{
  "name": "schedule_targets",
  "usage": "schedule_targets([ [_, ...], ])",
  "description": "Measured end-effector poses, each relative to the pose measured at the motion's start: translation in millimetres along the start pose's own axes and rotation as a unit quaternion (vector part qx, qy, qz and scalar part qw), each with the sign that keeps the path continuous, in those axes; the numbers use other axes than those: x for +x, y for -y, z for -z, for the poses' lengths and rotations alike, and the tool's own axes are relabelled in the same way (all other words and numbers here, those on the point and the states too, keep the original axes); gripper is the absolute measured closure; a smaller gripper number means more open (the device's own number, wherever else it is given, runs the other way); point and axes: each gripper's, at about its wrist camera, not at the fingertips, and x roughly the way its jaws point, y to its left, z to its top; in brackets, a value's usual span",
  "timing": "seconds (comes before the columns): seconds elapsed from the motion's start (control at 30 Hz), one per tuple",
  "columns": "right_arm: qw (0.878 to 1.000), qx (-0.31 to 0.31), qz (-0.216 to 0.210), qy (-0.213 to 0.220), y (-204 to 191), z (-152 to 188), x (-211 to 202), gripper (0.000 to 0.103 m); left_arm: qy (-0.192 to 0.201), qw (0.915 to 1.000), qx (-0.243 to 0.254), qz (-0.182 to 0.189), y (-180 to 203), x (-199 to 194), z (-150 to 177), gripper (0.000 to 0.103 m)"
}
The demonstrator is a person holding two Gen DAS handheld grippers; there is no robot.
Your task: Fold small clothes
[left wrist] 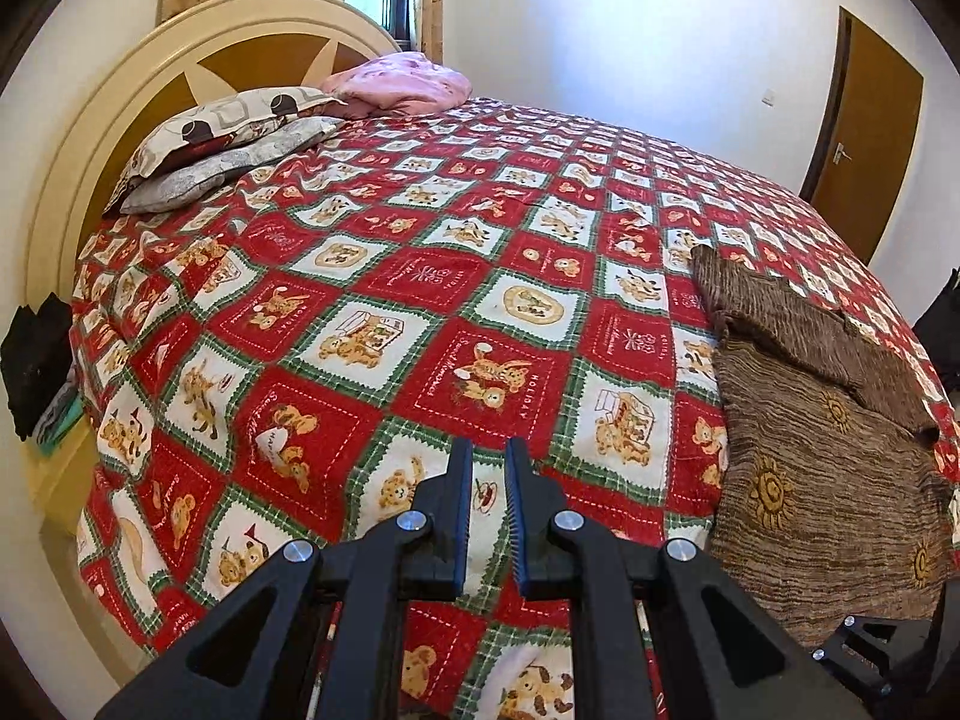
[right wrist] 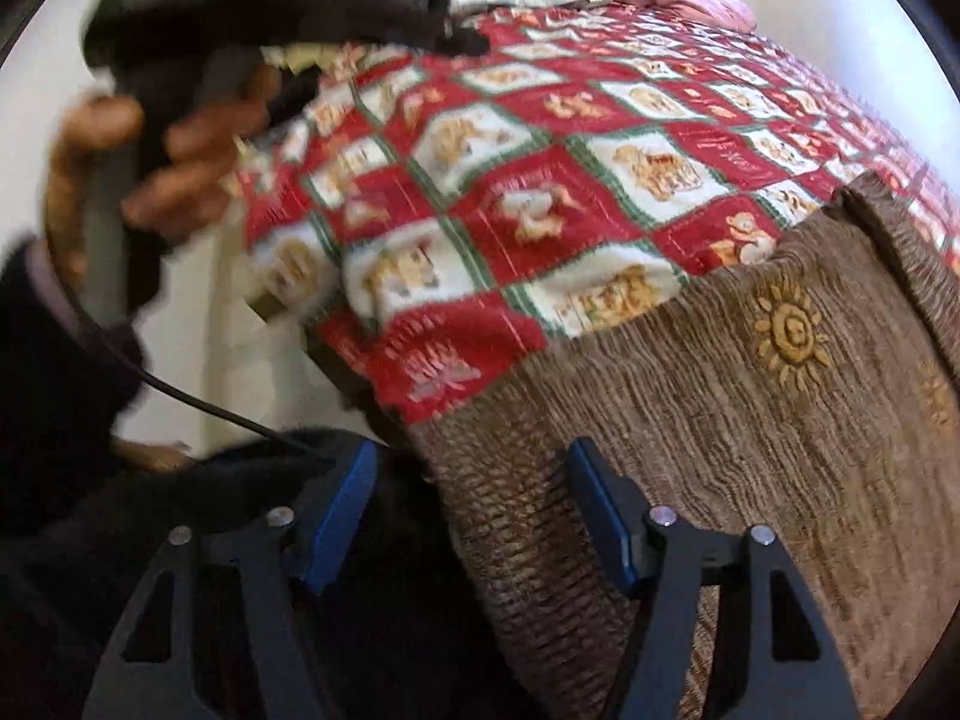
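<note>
A small brown knitted garment with yellow sun motifs lies flat near the bed's right front edge, one sleeve folded across its top. My left gripper hovers over the quilt to the garment's left, jaws almost together with nothing between them. In the right wrist view the garment fills the lower right. My right gripper stands open over its near left corner, and the pads do not press the cloth. A hand holds the left gripper's black body at the upper left.
A red, white and green teddy-bear quilt covers the bed. Two pillows and a pink blanket lie by the cream headboard. A brown door stands at the far right. Dark cloth hangs at the left bedside.
</note>
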Motion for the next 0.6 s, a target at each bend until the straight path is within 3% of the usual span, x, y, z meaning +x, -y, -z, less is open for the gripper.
schedule_targets([
  [0.03, 1.000, -0.014, 0.024, 0.005, -3, 1, 0, 0.049, 0.003, 1.0000, 0.003, 0.001, 0, -1, 1, 0.092],
  [0.07, 0.999, -0.015, 0.027, 0.007, -2, 1, -3, 0.065, 0.008, 0.9999, 0.007, 0.004, 1, -2, 1, 0.092],
  [0.17, 0.999, 0.032, -0.009, 0.013, 17, 1, -12, 0.091, 0.026, 0.9993, 0.015, 0.023, 6, -4, 2, 0.092],
  [0.33, 0.986, 0.142, -0.066, 0.054, 66, 9, -37, 0.094, 0.034, 0.9959, 0.047, 0.070, 21, -5, 1, 0.092],
  [0.47, 0.956, 0.246, -0.126, 0.100, 111, 21, -59, 0.094, 0.041, 0.9880, 0.107, 0.104, 41, -7, 4, 0.092],
  [0.5, 0.956, 0.247, -0.121, 0.105, 113, 22, -64, 0.092, 0.039, 0.9857, 0.117, 0.115, 44, -8, 5, 0.092],
  [0.6, 0.971, 0.193, -0.093, 0.102, 86, 15, -69, 0.083, 0.033, 0.9844, 0.124, 0.120, 45, -10, 7, 0.092],
])
